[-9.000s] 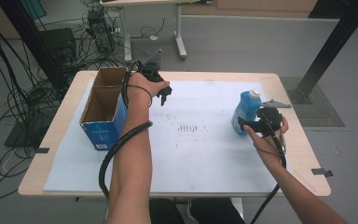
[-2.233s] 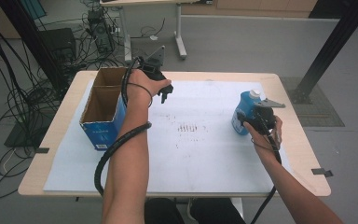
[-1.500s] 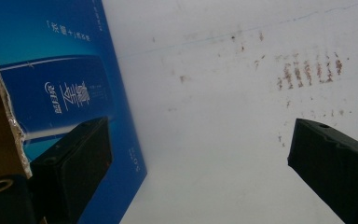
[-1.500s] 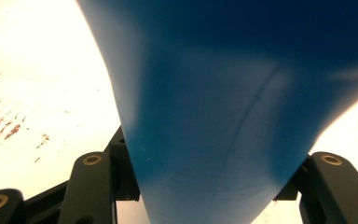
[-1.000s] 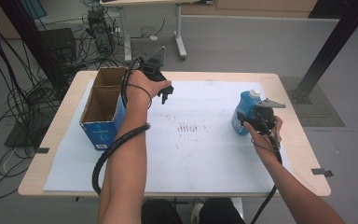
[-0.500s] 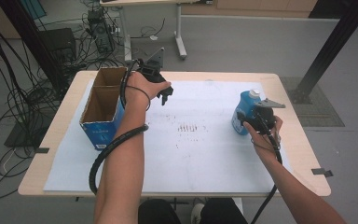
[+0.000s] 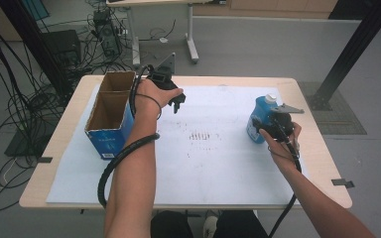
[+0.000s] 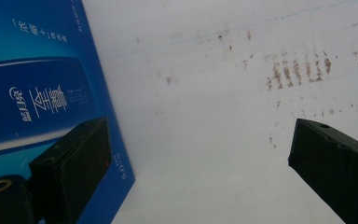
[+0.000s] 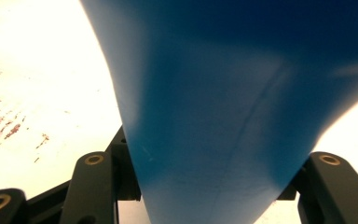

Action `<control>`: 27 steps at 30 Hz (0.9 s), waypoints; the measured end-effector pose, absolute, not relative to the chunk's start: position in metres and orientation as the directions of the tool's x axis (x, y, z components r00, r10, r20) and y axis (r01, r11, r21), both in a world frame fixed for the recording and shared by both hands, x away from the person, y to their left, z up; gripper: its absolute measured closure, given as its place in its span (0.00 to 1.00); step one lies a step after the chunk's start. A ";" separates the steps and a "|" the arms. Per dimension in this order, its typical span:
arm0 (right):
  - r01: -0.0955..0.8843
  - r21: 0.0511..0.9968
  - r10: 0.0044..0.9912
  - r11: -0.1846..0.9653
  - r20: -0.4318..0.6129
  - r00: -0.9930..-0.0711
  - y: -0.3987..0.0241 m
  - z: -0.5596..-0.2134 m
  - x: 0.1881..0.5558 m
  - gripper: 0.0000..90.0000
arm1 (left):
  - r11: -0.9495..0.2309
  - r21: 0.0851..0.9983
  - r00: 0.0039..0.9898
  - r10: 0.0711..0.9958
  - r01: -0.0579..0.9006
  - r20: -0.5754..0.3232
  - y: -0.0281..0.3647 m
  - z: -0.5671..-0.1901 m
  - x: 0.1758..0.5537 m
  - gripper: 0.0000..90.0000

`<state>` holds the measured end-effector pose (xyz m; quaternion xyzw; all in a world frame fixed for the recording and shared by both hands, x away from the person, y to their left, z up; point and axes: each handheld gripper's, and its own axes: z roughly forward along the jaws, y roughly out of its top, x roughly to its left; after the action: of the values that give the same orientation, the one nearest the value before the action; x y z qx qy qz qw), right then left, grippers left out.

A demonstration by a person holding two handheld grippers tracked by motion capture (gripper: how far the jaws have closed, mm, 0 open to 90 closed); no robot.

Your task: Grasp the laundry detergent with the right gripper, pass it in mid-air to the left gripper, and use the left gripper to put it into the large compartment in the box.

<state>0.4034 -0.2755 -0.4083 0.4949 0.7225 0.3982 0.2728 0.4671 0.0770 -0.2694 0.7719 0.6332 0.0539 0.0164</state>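
Note:
A blue plastic bottle (image 7: pixel 262 110) with a white cap stands upright at the right of the table. My right gripper (image 7: pixel 261 127) is shut on its body from the near side. In the right gripper view the blue bottle (image 9: pixel 242 93) rises between the two black jaws of my right gripper (image 9: pixel 209 186), and the pads press on its sides. My left gripper (image 7: pixel 178 102) hovers over the paper just right of the blue box (image 7: pixel 110 130). In the left gripper view my left gripper (image 8: pixel 198 149) stands wide open with nothing between its fingers, next to the box's blue printed side (image 8: pixel 37 93).
The open cardboard box has a divider inside and stands at the table's left. White paper (image 7: pixel 213 163) covers the table, with brown smudges (image 7: pixel 202 136) near its middle. Cables, a desk leg and a black post lie beyond the table's far edge.
Since the oldest frame my right gripper has shifted slightly left, closer onto the bottle. Over the last second neither hand has moved.

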 end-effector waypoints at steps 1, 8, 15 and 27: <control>0.499 0.845 0.932 0.193 0.001 -0.362 -0.276 -0.408 0.403 0.48 | -0.197 0.097 0.192 0.980 0.976 0.059 0.077 -0.269 0.467 0.07; 0.497 0.844 0.928 0.201 -0.003 -0.372 -0.277 -0.408 0.404 0.48 | -0.223 0.097 0.219 0.974 0.970 0.056 0.072 -0.271 0.469 0.07; 0.516 0.832 0.921 0.203 0.017 -0.389 -0.281 -0.405 0.408 0.48 | -0.288 0.102 0.285 0.958 0.952 0.044 0.069 -0.268 0.469 0.07; 0.546 0.795 0.852 0.264 0.072 -0.518 -0.294 -0.389 0.417 0.48 | -0.401 0.122 0.396 0.916 0.908 0.060 0.067 -0.249 0.467 0.07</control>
<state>0.4167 -0.2936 -0.3890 0.4527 0.7720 0.4037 0.1898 0.4674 0.0665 -0.2493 0.8348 0.5463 0.0589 0.0348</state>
